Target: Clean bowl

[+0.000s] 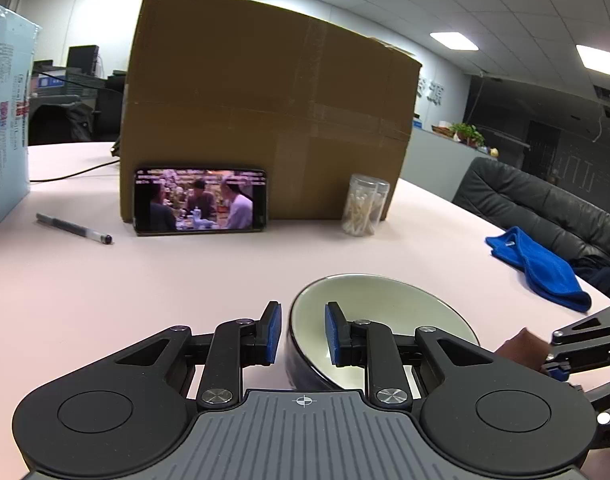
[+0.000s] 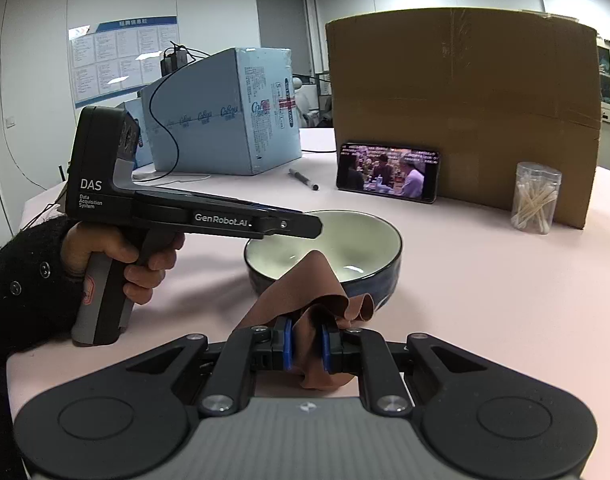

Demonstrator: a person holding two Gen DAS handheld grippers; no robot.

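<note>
A bowl (image 1: 385,312), dark blue outside and cream inside, stands on the pale pink table (image 1: 145,280). My left gripper (image 1: 303,332) is shut on the bowl's near left rim, one blue pad outside the wall and one inside. In the right wrist view a hand holds that left gripper (image 2: 315,229), whose tip sits on the rim of the bowl (image 2: 345,240). My right gripper (image 2: 307,344) is shut on a crumpled brown cloth (image 2: 305,288), just in front of the bowl and apart from it. Both the right gripper (image 1: 561,364) and the cloth (image 1: 521,346) show at the left wrist view's right edge.
Behind the bowl stand a large cardboard box (image 1: 265,120), a phone (image 1: 201,200) playing video propped against it, and a clear jar of cotton swabs (image 1: 363,210). A pen (image 1: 73,228) and a blue carton (image 1: 5,120) lie left. A blue towel (image 1: 541,268) lies by a black chair (image 1: 545,208).
</note>
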